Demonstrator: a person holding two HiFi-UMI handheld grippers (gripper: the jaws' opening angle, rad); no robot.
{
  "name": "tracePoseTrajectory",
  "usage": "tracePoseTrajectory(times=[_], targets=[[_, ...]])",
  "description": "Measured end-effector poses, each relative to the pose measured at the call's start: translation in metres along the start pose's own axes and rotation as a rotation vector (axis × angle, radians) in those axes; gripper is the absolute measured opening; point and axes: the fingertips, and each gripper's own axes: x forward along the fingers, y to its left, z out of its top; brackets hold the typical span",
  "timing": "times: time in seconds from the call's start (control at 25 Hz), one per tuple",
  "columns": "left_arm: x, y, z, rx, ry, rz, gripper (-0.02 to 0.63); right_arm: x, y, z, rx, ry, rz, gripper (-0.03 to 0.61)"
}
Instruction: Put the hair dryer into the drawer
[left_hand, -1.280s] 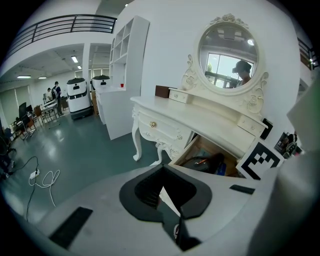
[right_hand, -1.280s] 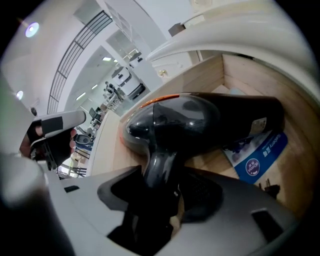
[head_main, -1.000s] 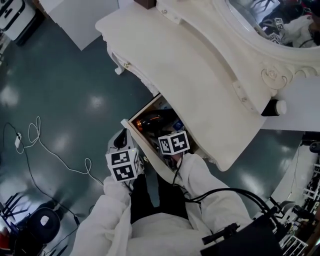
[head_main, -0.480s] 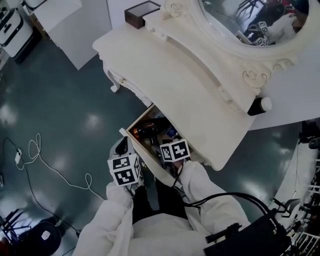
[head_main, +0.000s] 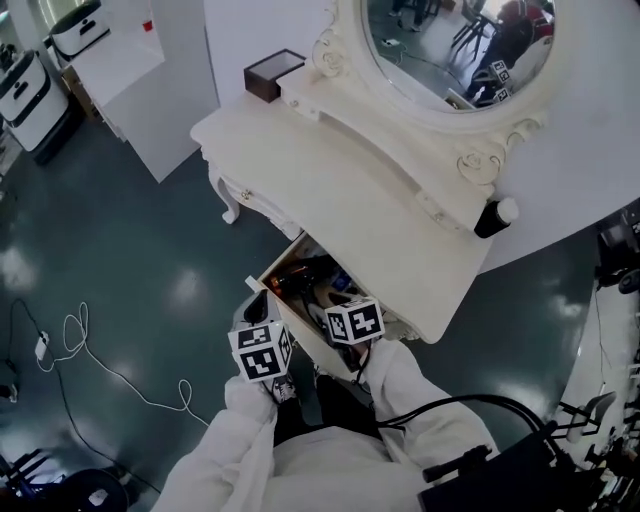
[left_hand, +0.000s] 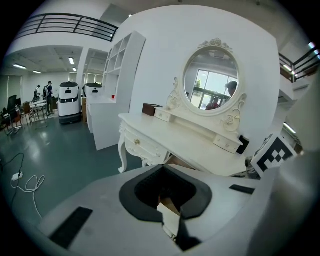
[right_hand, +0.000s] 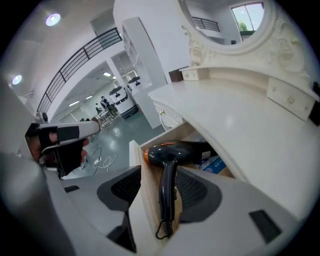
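One hair dryer (right_hand: 167, 155), and it's down in the one open drawer (right_hand: 146, 200) of the dressing table (head_main: 340, 190), lying flat with its handle toward the near front panel, low enough, I'd say, to clear the tabletop. Two grippers at the near edge: the right gripper (right_hand: 161, 182) has its jaws spread wide and empty, which looks like a clean release, while the left gripper (left_hand: 165, 192) has its jaws pressed together on nothing, probably ready to push the front

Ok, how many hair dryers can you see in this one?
1. The hair dryer lies in the open drawer of the dressing table. The drawer's back part is hidden under the tabletop, so another could sit there unseen.
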Motion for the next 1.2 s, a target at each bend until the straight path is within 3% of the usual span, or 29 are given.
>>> tracePoseTrajectory(times=[0.2, 0.44, 0.68, 1.2], targets=[[-0.012, -0.010, 0.004, 0.023, -0.015, -0.038, -0.005, -0.028, 0.008, 0.016, 0.004, -0.082, -0.028, 0.272], [-0.022, -0.030, 0.010, 0.080, -0.030, -0.105, -0.005, -0.059, 0.008, 0.020, 0.054, -0.180, -0.081, 0.208], [-0.038, -0.038, 0.013, 0.134, -0.045, -0.153, -0.005, -0.090, 0.000, 0.020, 0.134, -0.296, -0.181, 0.078], [-0.059, -0.033, -0.011, 0.096, -0.027, -0.195, -0.005, -0.154, -0.005, -0.003, 0.273, -0.464, -0.277, 0.061]])
